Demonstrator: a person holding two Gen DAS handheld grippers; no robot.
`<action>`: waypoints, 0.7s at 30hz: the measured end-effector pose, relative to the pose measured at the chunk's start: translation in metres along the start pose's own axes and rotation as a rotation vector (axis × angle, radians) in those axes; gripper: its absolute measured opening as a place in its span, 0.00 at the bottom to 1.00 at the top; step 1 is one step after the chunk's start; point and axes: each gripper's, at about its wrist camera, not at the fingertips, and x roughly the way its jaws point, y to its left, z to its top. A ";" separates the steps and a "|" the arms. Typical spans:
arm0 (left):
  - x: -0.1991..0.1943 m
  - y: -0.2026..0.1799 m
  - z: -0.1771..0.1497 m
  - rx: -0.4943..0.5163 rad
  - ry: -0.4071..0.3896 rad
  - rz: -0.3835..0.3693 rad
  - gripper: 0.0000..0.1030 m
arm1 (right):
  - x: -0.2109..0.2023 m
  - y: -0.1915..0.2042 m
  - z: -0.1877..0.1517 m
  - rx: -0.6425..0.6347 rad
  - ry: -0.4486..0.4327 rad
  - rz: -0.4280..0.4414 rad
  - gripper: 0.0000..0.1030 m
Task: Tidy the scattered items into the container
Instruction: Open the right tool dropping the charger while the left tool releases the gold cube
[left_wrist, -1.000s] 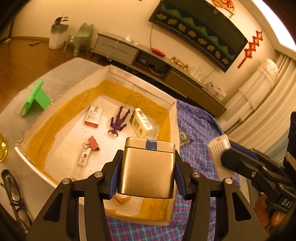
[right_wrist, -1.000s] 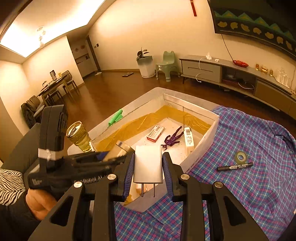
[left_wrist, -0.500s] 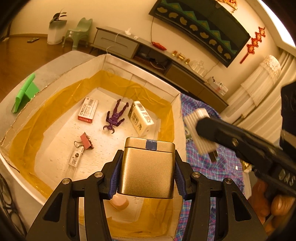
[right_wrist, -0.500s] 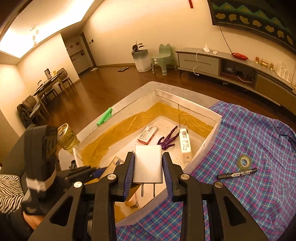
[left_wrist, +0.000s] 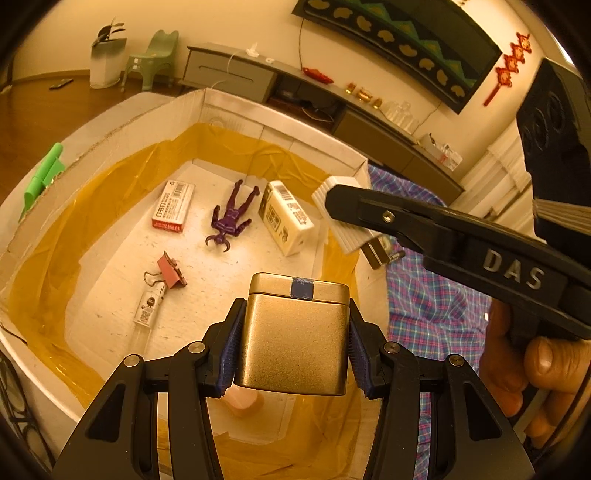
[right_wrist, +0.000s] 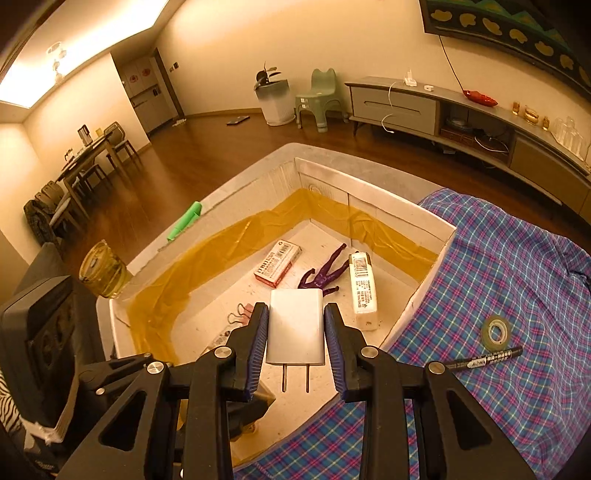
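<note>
My left gripper (left_wrist: 293, 347) is shut on a gold tin (left_wrist: 293, 332) with a blue tape strip, held over the near part of the white box (left_wrist: 280, 138) lined with yellow film. My right gripper (right_wrist: 295, 332) is shut on a white plug adapter (right_wrist: 295, 326), prongs toward the camera, above the box's (right_wrist: 439, 258) near right side; the same white plug adapter (left_wrist: 343, 218) shows in the left wrist view. Inside the box lie a red-and-white carton (left_wrist: 173, 206), a purple figure (left_wrist: 231, 218), a white pack (left_wrist: 286, 218), a pink binder clip (left_wrist: 170, 275) and a small tube (left_wrist: 147, 314).
A tape roll (right_wrist: 496, 332) and a black marker (right_wrist: 484, 358) lie on the plaid cloth (right_wrist: 517, 277) right of the box. A glass jar (right_wrist: 103, 269) and a green stand (right_wrist: 184, 221) sit left of it. A person's hand (left_wrist: 532, 369) grips the right tool.
Both grippers have sunk and moved in over the box with their loads. The right gripper with the adapter now reaches across the box's right wall in the left wrist view.
</note>
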 end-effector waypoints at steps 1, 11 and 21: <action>0.001 0.000 0.000 0.002 0.003 0.003 0.51 | 0.003 0.000 0.001 -0.005 0.007 -0.002 0.31; 0.004 0.001 0.001 -0.002 0.011 0.017 0.51 | 0.028 -0.002 0.005 -0.039 0.058 -0.058 0.32; 0.005 0.003 0.002 -0.011 0.013 0.040 0.52 | 0.028 -0.008 0.005 -0.012 0.048 -0.070 0.33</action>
